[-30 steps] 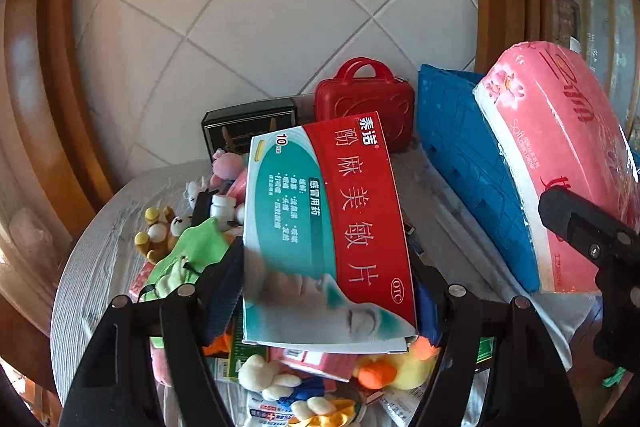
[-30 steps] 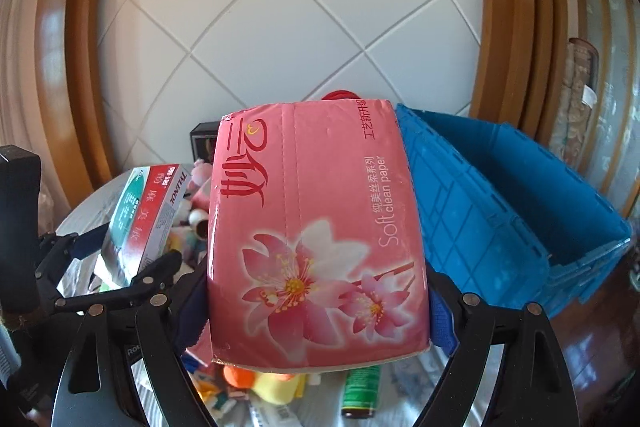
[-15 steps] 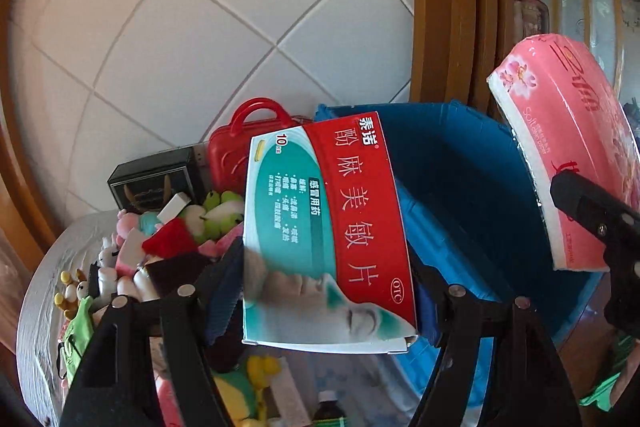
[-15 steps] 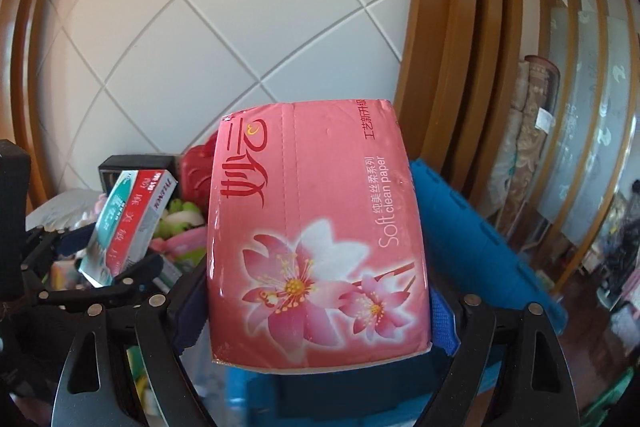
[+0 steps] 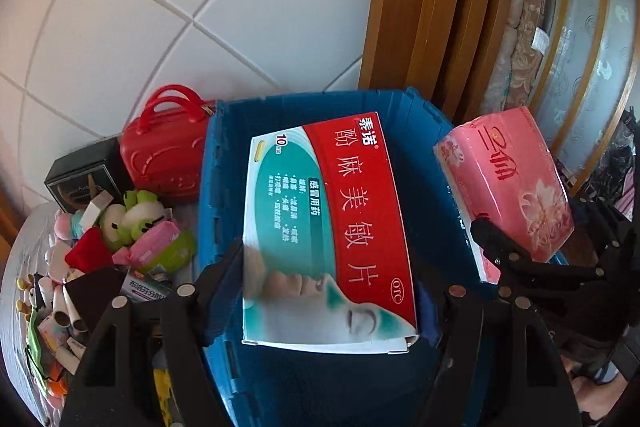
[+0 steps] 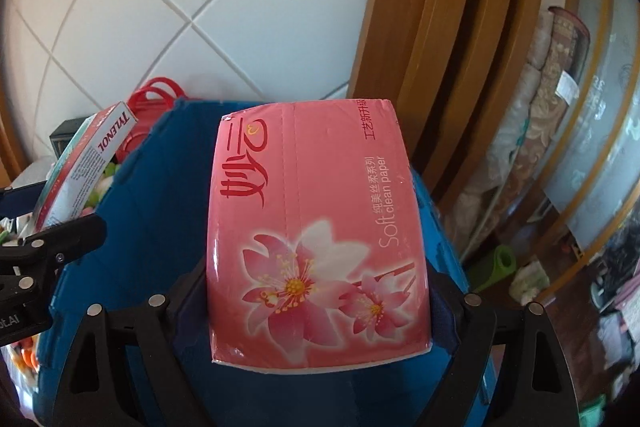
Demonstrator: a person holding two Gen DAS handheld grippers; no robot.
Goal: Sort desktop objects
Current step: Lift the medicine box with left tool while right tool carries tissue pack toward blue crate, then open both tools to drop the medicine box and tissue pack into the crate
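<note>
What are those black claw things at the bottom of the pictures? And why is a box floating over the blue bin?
Those black claws are grabbing tools. A person holds one in each hand, and each tool has two fingers and a little camera looking forward along them. So there are two pictures: one from the left tool, one from the right.

Nothing floats. The left gripper squeezes a red and teal medicine box between its fingers. The right gripper squeezes a pink tissue pack with flowers on it. Both are held over the blue bin, probably to be dropped in, because the job is sorting.

Beside the bin, on the table, lie a red toy suitcase, a black box, a green plush toy and lots of small bits.
</note>
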